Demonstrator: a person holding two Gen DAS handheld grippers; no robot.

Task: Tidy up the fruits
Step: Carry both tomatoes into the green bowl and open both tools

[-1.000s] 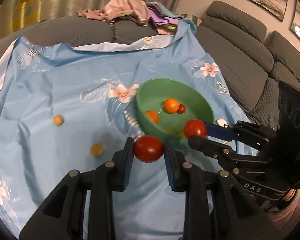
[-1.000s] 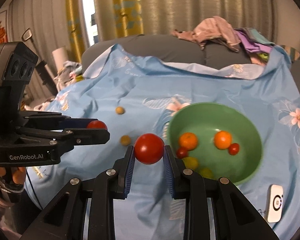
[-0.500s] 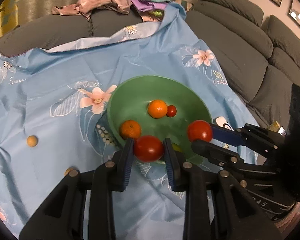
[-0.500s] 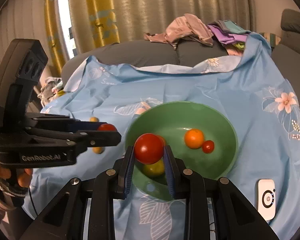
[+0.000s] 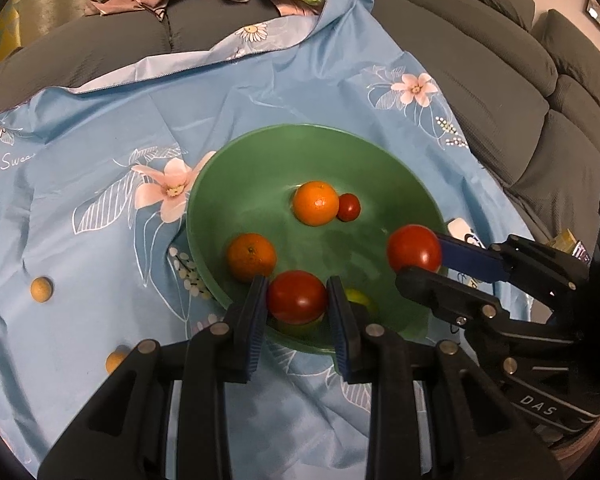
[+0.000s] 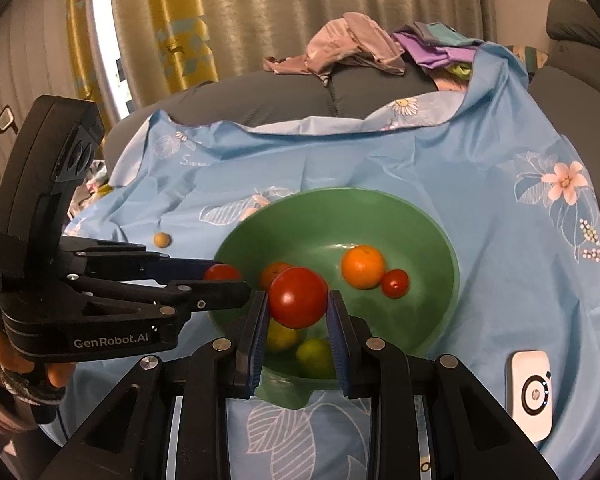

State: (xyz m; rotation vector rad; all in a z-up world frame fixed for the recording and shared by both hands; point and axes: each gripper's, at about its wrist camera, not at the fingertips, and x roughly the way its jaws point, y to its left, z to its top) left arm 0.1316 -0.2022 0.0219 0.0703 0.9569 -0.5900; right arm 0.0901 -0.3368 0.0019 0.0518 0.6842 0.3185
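A green bowl [image 5: 260, 160] [image 6: 432, 232] sits on a blue floral cloth. It holds two oranges [image 5: 315, 203] [image 5: 251, 257], a small red tomato [image 5: 348, 207] and yellow-green fruit [image 6: 314, 356]. My left gripper [image 5: 297, 298] is shut on a red tomato [image 5: 297, 296] above the bowl's near rim. My right gripper [image 6: 298, 300] is shut on another red tomato [image 6: 298, 297] above the bowl; it also shows in the left wrist view [image 5: 414, 254]. Two small yellow fruits [image 5: 41, 289] [image 5: 114, 361] lie on the cloth left of the bowl.
The blue cloth [image 5: 80, 160] covers a grey sofa [image 5: 480, 60]. A heap of clothes [image 6: 360, 48] lies at the back. A white device [image 6: 530, 394] lies on the cloth right of the bowl. Curtains [image 6: 180, 20] hang behind.
Both grippers have moved forward with their tomatoes, from beside the bowl to over it. The bowl now looks larger and closer in both views.
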